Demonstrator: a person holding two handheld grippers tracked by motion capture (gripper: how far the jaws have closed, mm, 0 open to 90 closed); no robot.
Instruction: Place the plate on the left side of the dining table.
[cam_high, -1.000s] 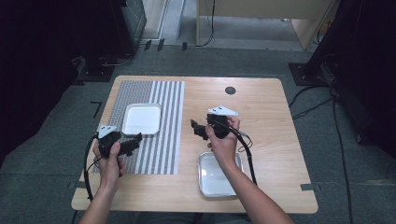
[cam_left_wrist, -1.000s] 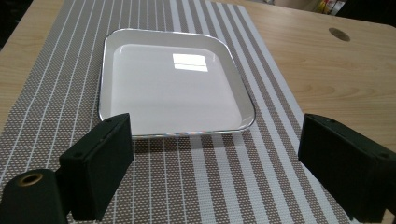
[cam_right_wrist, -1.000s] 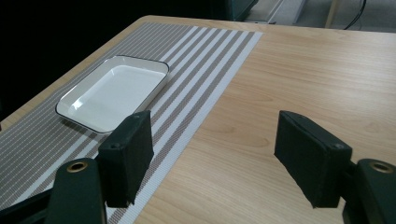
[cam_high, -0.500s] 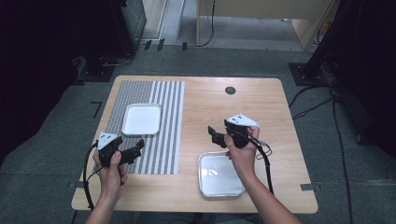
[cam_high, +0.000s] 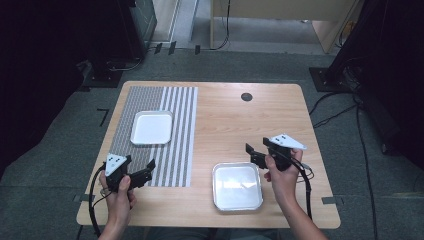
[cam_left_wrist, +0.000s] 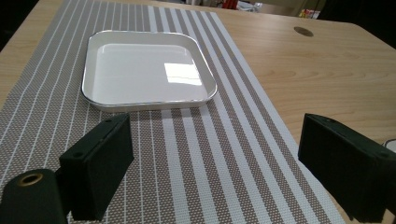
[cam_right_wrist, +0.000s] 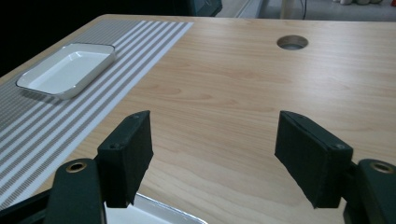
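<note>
Both grippers are spread and hold nothing: the left gripper (cam_high: 150, 166) over the striped mat's (cam_high: 180, 130) near edge, the right gripper (cam_high: 248, 152) above the metal tray's (cam_high: 237, 186) far rim.

1. Looks like a lab or recording studio: grey carpet floor (cam_high: 60, 165) with tape marks.
2. Black equipment stands (cam_high: 345, 60) and loose cables (cam_high: 345, 107) ringing the wooden table (cam_high: 280, 115).
3. Dark curtained sides.

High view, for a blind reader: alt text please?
A person holds the left gripper over a striped mat and the right gripper beside a metal tray, both open and empty. A white tray lies on the mat.
</note>
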